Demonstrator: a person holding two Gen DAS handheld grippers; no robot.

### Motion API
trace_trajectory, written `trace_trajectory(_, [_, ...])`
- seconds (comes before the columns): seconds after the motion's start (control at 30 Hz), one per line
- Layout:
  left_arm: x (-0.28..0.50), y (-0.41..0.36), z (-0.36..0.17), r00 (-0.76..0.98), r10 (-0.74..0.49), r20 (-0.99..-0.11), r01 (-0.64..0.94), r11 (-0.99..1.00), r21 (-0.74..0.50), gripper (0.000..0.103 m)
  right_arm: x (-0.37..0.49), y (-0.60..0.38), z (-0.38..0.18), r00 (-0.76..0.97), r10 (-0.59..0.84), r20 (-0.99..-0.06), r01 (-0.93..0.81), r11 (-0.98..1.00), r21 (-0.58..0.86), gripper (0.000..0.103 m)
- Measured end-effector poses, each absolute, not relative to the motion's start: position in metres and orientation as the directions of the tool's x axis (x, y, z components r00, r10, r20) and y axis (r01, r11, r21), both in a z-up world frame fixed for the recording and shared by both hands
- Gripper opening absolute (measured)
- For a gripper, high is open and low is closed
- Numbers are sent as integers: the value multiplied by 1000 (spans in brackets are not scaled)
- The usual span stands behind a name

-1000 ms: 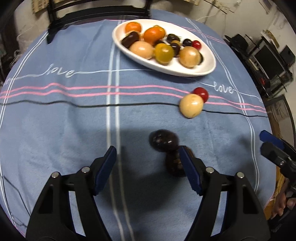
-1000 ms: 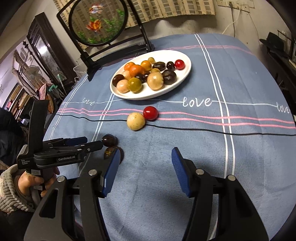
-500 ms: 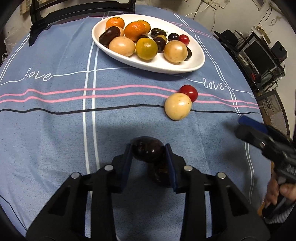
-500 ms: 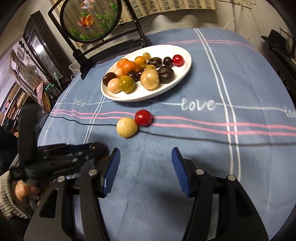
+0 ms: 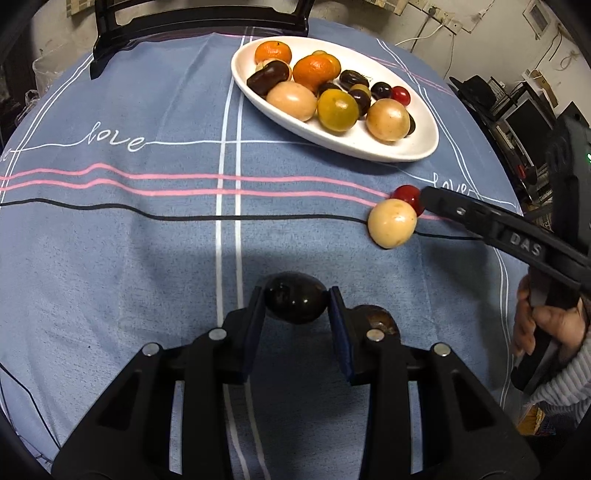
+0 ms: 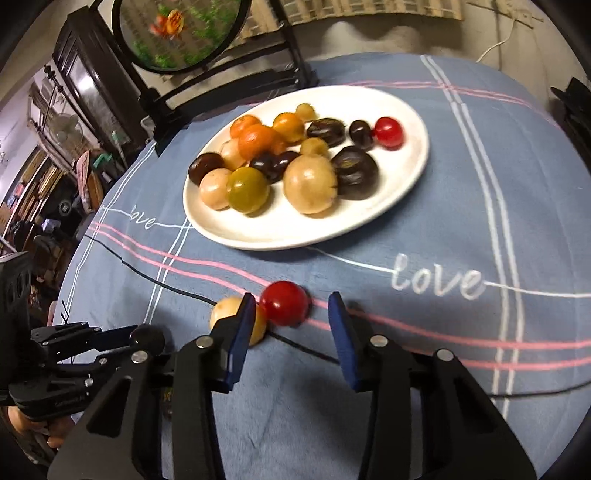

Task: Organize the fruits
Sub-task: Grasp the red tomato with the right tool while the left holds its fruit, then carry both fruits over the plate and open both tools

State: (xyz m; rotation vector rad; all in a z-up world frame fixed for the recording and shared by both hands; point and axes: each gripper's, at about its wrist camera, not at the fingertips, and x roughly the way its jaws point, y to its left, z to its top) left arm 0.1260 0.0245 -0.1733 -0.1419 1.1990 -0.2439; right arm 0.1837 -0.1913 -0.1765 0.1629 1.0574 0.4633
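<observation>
The left claw (image 5: 296,300) is clenching a glossy dark fruit (image 5: 294,302), half hiding a brown one (image 5: 377,319) behind. The right claw (image 6: 291,307), closing, is straddling the untouched round tomato (image 6: 284,302) on the tabletop (image 6: 461,206).

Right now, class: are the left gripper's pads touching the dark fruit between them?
Touching. The left wrist view shows both pads of the left gripper pressed against the dark fruit's sides, no gap showing.

- Under my work lies a blue tablecloth (image 5: 110,258) with pink, white and black stripes and "love" stitched in white.
- At the far edge I see a round fish picture (image 6: 181,31) in a black stand (image 6: 236,88).
- Dark wooden cabinet (image 6: 92,88) at my left.
- Monitors (image 5: 524,114) on shelving at my right.
</observation>
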Motion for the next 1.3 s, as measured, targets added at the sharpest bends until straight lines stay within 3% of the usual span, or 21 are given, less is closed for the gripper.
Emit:
trace_trajectory(0.27, [129,23,-178,331,-264,-906,117,964,-238,36,191,-191,-186,373,504,-779,-254,863,437,30])
trace_trajectory(0.4, [130,22,-179,330,-264,-906,119,964,-237,36,191,-197,-189,360,533,-766,-223,846,484,28])
trace_trajectory(0.77, [137,21,-163,360,-266,-894,125,964,-236,36,172,-204,-159,436,515,-738,-257,857,447,28])
trace_trajectory(1.17, [248,-21,-102,477,-305,-824,247,947,-208,36,238,-226,-119,551,478,-684,-239,876,419,28])
trace_trajectory(1.23, [270,-30,-104,483,-295,-824,247,949,-196,44,255,-225,-122,551,477,-685,-225,875,428,28])
trace_trajectory(1.27, [276,-33,-105,484,-294,-824,246,950,-194,56,264,-223,-126,541,479,-691,-216,873,437,29])
trace_trajectory(1.3, [283,-36,-108,492,-283,-823,242,953,-182,60,275,-220,-132,528,484,-698,-208,871,446,30])
